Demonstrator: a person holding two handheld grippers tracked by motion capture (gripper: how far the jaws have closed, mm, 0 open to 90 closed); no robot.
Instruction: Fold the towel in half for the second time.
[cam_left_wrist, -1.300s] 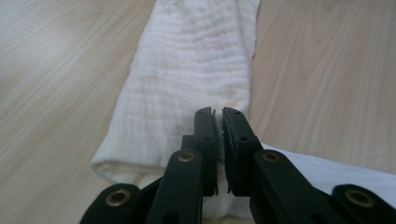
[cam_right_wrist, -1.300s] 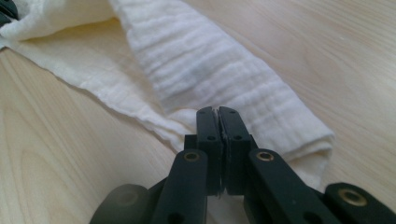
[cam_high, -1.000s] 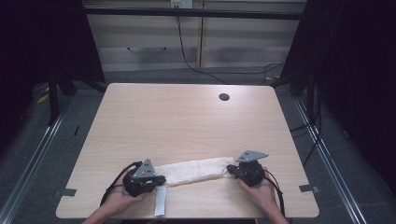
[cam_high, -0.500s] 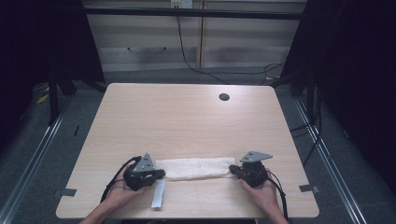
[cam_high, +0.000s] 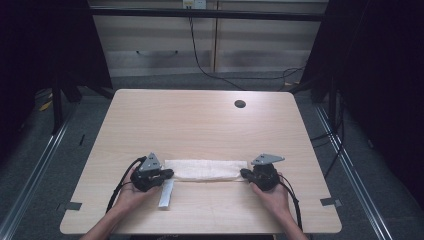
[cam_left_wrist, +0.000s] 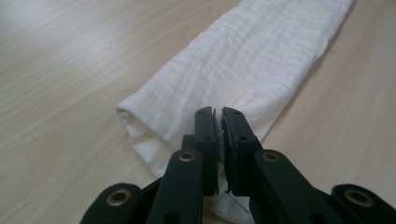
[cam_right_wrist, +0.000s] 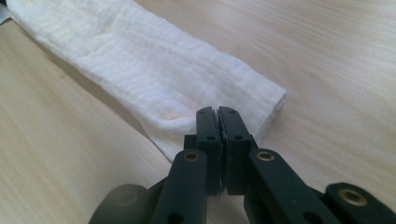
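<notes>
A white cloth (cam_high: 206, 169) lies folded into a long band across the near part of the wooden table (cam_high: 200, 125). My left gripper (cam_high: 170, 173) is shut on the band's left end, with cloth (cam_left_wrist: 243, 60) pinched between its jaws (cam_left_wrist: 218, 112). A loose tail of the cloth (cam_high: 166, 194) trails toward the front edge beside that gripper. My right gripper (cam_high: 243, 173) is shut on the right end, its jaws (cam_right_wrist: 217, 111) nipping the near edge of the cloth (cam_right_wrist: 140, 60). Both grippers rest low on the table and point toward each other.
A dark round cable hole (cam_high: 240, 104) sits at the table's far right. Pale cabinets (cam_high: 200, 45) with a hanging cable stand behind the table. Tape marks (cam_high: 331, 202) lie on the floor by the near corners. Bare tabletop stretches beyond the cloth.
My left gripper has moved away from the front edge with its end of the cloth, and the right a little too. The band, slanted before, now lies straight and flatter.
</notes>
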